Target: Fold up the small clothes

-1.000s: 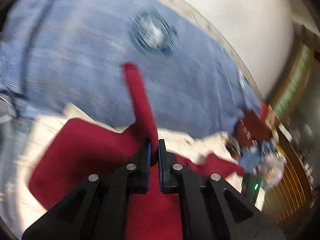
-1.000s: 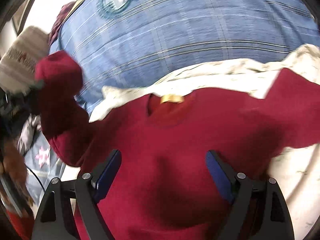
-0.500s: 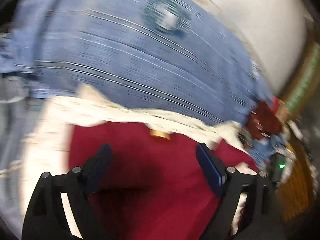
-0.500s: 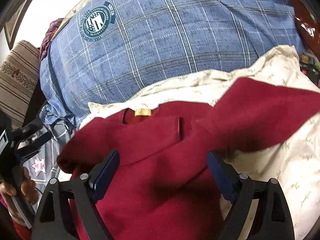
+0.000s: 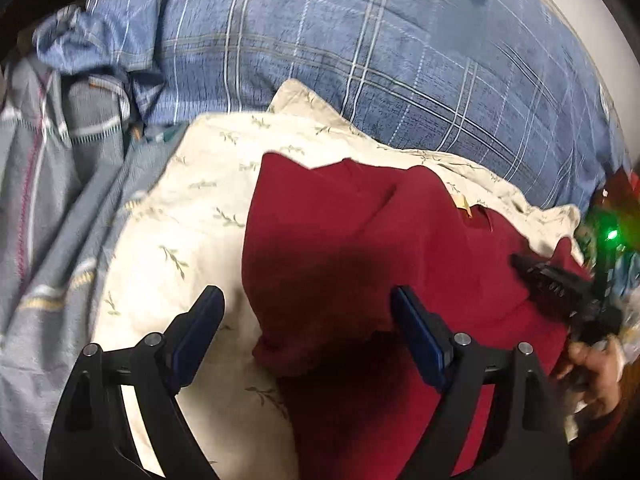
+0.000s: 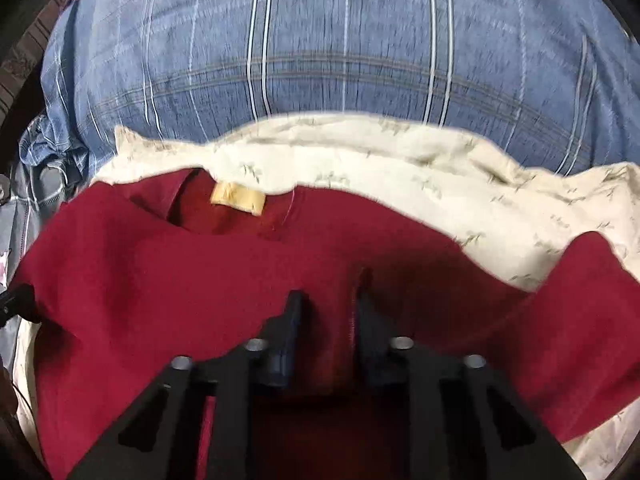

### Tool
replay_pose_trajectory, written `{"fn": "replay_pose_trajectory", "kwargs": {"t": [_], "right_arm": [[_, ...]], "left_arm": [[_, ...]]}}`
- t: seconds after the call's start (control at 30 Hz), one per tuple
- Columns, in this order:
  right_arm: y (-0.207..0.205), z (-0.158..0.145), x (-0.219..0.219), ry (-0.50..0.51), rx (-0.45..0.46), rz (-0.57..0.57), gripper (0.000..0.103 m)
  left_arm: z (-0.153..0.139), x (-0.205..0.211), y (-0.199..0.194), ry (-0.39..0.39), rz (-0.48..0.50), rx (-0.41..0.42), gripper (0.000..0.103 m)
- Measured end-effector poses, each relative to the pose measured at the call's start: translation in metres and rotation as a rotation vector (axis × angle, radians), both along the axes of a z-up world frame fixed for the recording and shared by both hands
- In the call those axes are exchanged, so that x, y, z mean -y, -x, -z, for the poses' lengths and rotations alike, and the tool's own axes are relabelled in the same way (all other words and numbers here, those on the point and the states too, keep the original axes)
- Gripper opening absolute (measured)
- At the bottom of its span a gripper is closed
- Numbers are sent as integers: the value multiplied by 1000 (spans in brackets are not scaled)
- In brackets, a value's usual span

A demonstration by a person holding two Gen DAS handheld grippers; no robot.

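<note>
A dark red small top (image 5: 360,240) lies on a cream leaf-print cloth (image 5: 192,216), its left sleeve folded in over the body. My left gripper (image 5: 306,294) hovers open above the top's left folded edge, nothing pinched. In the right wrist view the red top (image 6: 160,280) shows its tan neck label (image 6: 238,199) at the far side. My right gripper (image 6: 329,298) is shut on a raised fold of the red cloth by a seam. The right gripper (image 5: 560,292) and the hand (image 5: 592,368) holding it also appear at the right of the left wrist view.
A blue plaid quilt (image 5: 360,60) with a round badge fills the far side, seen also as the quilt (image 6: 320,40) in the right view. Grey striped bedding (image 5: 36,200) bunches at the left. The red top's right sleeve (image 6: 580,300) spreads over the cream cloth (image 6: 400,160).
The left gripper let go of the red sleeve, opened wide and dropped lower; the sleeve now lies folded over the body. The right gripper moved in and shut on the red cloth.
</note>
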State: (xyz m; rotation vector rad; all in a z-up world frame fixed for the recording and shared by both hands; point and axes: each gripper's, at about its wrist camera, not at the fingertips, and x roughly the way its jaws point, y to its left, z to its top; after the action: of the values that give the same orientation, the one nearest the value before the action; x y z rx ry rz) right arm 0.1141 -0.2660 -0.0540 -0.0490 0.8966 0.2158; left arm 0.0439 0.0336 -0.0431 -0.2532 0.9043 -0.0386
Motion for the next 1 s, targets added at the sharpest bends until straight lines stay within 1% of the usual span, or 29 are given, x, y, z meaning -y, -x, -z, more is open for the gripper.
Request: {"fn": "replay_pose_trajectory", "kwargs": {"t": [0.07, 0.1, 0.17, 0.2, 0.27, 0.33, 0.4, 0.43, 0.47, 0.5, 0.53, 0.57, 0.6, 0.67, 0.7, 0.77, 0.83, 0.87, 0.9, 0.97, 1.0], "right_arm": [[16, -21, 13, -55, 60, 12, 4], [24, -30, 19, -64, 94, 25, 4], [34, -40, 28, -59, 136, 55, 4], [37, -42, 35, -52, 142, 78, 4], [31, -39, 43, -49, 115, 114, 4], [23, -26, 51, -80, 53, 129, 6], [19, -19, 57, -99, 16, 141, 11], [21, -22, 60, -121, 4, 146, 16], [25, -24, 62, -135, 13, 147, 20], [31, -31, 61, -149, 42, 150, 29], [40, -42, 60, -148, 92, 151, 41], [45, -46, 59, -142, 114, 147, 46], [48, -48, 55, -129, 130, 131, 48], [49, -43, 41, -94, 110, 74, 48], [42, -34, 32, -66, 88, 55, 44], [35, -21, 25, -33, 60, 57, 43], [25, -1, 22, -21, 20, 70, 43], [22, 4, 21, -15, 23, 73, 43], [22, 4, 20, -4, 36, 74, 43], [23, 0, 19, 3, 28, 77, 43], [27, -5, 19, -9, 25, 73, 45]], "left_arm": [[-7, 2, 4, -24, 5, 28, 86], [-11, 1, 6, -18, 3, 43, 86], [-11, -2, 4, 7, 1, 63, 86], [-11, -5, 2, 15, 0, 65, 86], [-11, -7, 1, 26, -6, 70, 86], [-7, -7, -2, 27, -1, 64, 86], [-1, -1, -6, 6, 5, 38, 86], [2, 1, -7, -1, 9, 27, 86], [5, 3, -7, -9, 13, 15, 86], [8, 4, -8, -23, 13, 2, 86], [12, 5, -10, -40, 6, -13, 86], [14, 6, -12, -47, 2, -25, 86], [17, 5, -14, -46, 0, -30, 86], [21, 6, -17, -43, -8, -37, 86], [23, 6, -20, -47, -13, -39, 86], [25, 7, -22, -58, -19, -41, 86], [27, 8, -24, -63, -22, -44, 86], [27, 8, -25, -64, -23, -43, 86], [27, 8, -25, -65, -24, -42, 86], [26, 8, -26, -68, -27, -39, 86], [25, 8, -25, -71, -28, -34, 86]]}}
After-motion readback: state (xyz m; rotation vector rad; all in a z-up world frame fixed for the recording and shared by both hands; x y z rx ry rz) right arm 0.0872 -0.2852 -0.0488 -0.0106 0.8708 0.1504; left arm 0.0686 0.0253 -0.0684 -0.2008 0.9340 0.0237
